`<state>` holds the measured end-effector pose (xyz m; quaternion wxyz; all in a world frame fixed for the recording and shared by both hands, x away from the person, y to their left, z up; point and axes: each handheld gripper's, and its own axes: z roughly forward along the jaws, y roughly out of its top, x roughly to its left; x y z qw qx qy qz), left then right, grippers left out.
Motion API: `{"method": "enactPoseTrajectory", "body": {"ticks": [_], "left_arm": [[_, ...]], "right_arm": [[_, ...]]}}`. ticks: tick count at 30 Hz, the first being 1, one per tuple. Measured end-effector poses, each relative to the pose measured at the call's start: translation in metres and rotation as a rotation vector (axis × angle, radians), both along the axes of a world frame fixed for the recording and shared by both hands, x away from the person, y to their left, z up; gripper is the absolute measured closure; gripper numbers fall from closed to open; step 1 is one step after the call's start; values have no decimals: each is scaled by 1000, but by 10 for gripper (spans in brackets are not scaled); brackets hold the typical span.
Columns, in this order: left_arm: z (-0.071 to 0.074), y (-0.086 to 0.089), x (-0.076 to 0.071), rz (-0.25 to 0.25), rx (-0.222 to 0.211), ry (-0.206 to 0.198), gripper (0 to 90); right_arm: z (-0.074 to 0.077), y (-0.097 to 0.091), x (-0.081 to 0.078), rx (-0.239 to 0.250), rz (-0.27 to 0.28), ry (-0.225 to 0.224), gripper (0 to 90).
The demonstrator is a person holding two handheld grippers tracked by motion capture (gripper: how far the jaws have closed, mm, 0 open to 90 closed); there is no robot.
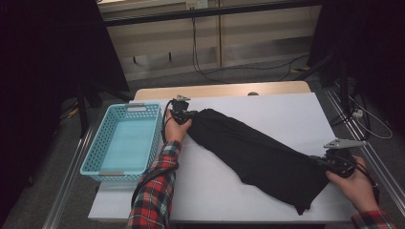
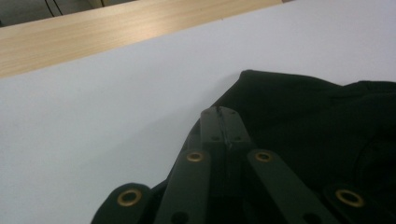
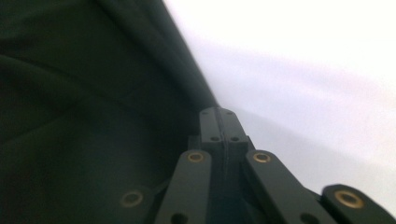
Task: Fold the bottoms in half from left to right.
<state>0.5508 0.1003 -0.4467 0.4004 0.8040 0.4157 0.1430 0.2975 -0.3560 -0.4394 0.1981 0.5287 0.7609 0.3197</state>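
Cloth, a black garment (image 1: 260,157), is lying diagonally across the white bench (image 1: 215,186) beside the blue basket (image 1: 125,143). Left tool (image 1: 187,116) and right tool (image 1: 321,162) are both pinching its opposite ends, fully closed. It is looking soft and light, so gripping the edges is suiting best.

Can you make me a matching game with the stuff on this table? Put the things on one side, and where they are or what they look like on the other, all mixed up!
Things:
1. basket
2. black cloth
3. left gripper
4. right gripper

Places and looks:
A. shut at the near right end of the cloth
B. light blue, with holes in its walls, at the table's left edge
C. shut at the far left end of the cloth
D. stretched slantwise across the white tabletop

Right pairs: 1-B, 2-D, 3-C, 4-A
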Motion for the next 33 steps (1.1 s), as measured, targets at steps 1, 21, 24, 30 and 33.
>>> {"method": "enactPoseTrajectory", "body": {"ticks": [1,21,24,30,33], "left_arm": [[-1,0,0,1,-4,4,900],[1,-3,-4,10,19,-1,900],[4,0,-5,13,-2,-16,900],[1,4,-4,33,-6,-17,900],[-2,6,-4,40,6,-2,880]], "right_arm": [[2,1,1,14,8,-27,798],[-4,44,45,-58,79,-48,900],[3,34,40,-41,38,-89,900],[0,30,35,-32,29,-77,900],[-6,32,36,-54,14,-50,838]]}}
